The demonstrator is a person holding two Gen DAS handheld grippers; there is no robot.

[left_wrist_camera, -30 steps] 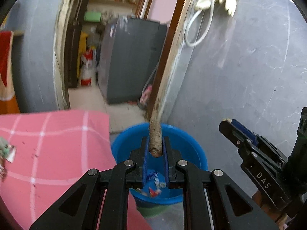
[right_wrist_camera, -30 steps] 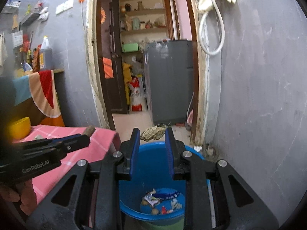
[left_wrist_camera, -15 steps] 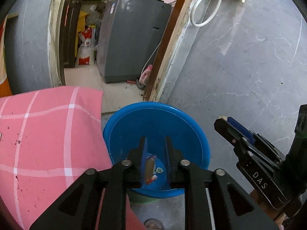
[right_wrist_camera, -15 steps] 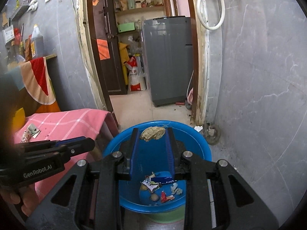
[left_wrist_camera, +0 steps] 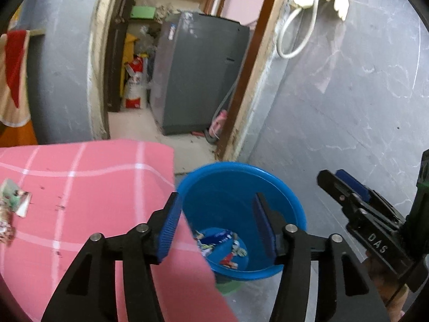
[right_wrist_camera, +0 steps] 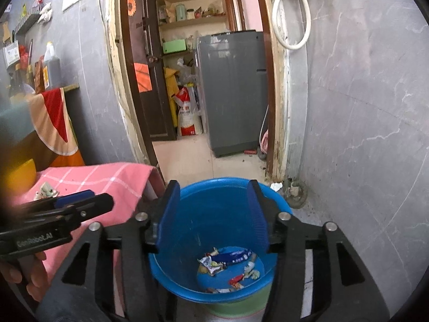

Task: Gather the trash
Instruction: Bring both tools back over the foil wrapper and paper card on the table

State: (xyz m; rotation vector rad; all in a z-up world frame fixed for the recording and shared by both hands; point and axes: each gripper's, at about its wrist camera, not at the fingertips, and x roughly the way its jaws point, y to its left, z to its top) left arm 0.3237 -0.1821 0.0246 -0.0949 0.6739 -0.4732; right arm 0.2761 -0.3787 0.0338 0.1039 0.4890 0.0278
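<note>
- Over the blue bucket [right_wrist_camera: 278,201] beside the grey wall, my two grippers now hang empty: a second ago the left gripper [left_wrist_camera: 218,225] pinched a brown stick-like scrap and the right gripper [right_wrist_camera: 213,214] carried a crumpled brownish lump, and neither piece shows between the pads any more.
- Both sets of jaws are opening at this moment, the right ones wider than the left, with only the bucket's blue inside visible in each gap.
- The collected trash [right_wrist_camera: 228,267] lies at the bottom of the bucket, a heap of wrappers in blue, red and white; I cannot pick out my two dropped pieces among them.
- By my reading, this drop is finished and both tools are free for another pick.
- More litter is waiting: a torn wrapper [left_wrist_camera: 16,201] sits on the pink checked cloth [left_wrist_camera: 93,177] to the left of the bucket, well apart from either gripper, with dark crumbs scattered near it.
- A white scrap [right_wrist_camera: 276,186] lies on the floor just behind the bucket's rim, by the door frame.
</note>
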